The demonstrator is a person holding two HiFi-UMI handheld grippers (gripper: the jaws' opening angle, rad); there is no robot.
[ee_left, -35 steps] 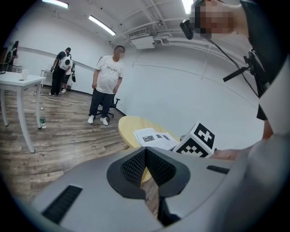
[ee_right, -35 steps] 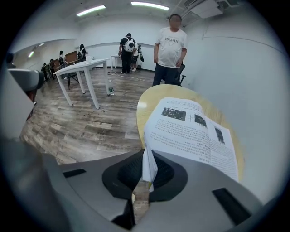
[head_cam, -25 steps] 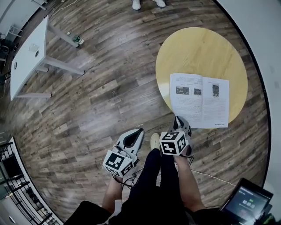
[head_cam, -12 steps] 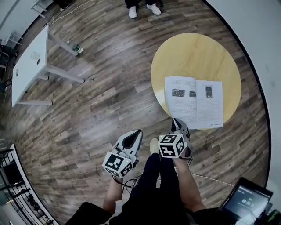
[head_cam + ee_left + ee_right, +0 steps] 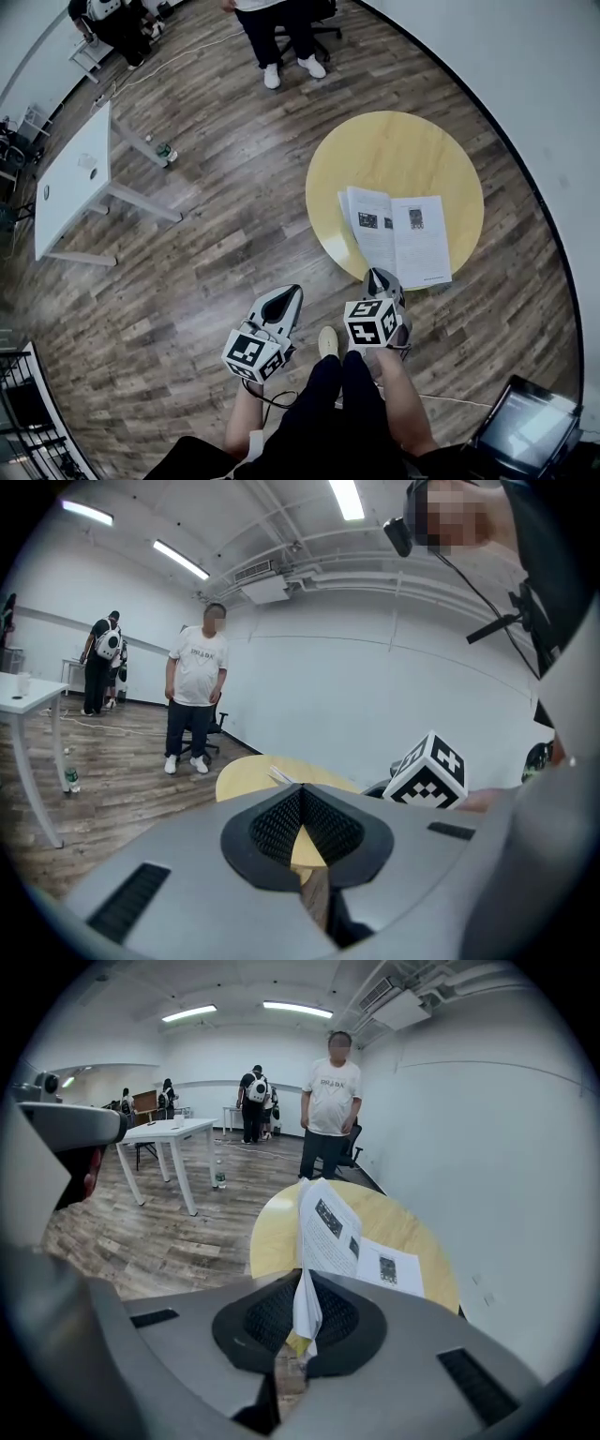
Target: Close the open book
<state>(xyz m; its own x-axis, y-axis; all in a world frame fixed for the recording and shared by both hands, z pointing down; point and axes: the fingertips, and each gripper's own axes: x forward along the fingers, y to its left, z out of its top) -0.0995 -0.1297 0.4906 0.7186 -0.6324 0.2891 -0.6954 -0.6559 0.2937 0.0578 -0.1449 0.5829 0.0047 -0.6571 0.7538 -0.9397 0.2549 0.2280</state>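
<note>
Book page (image 5: 323, 1227) now lifted off table (image 5: 394, 150), apparently pinched by right hand-held gripper (image 5: 306, 1279); left hand-held gripper (image 5: 302, 794) clenched.

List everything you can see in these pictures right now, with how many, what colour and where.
table: one, round, yellow, ahead on the right.
book: one, white pages, open on the table's near side, left page raised.
desk: one, white, far left.
bottle: one, greenish, on the floor by the desk.
bystander: one, white shirt, dark trousers, beyond the table.
chair: one, black, behind the bystander.
screen: one, dark, near right.
legs: two, dark trousers, bottom centre.
left claw: one, grey, shut, empty.
right claw: one, grey, shut on the book's raised page.
</note>
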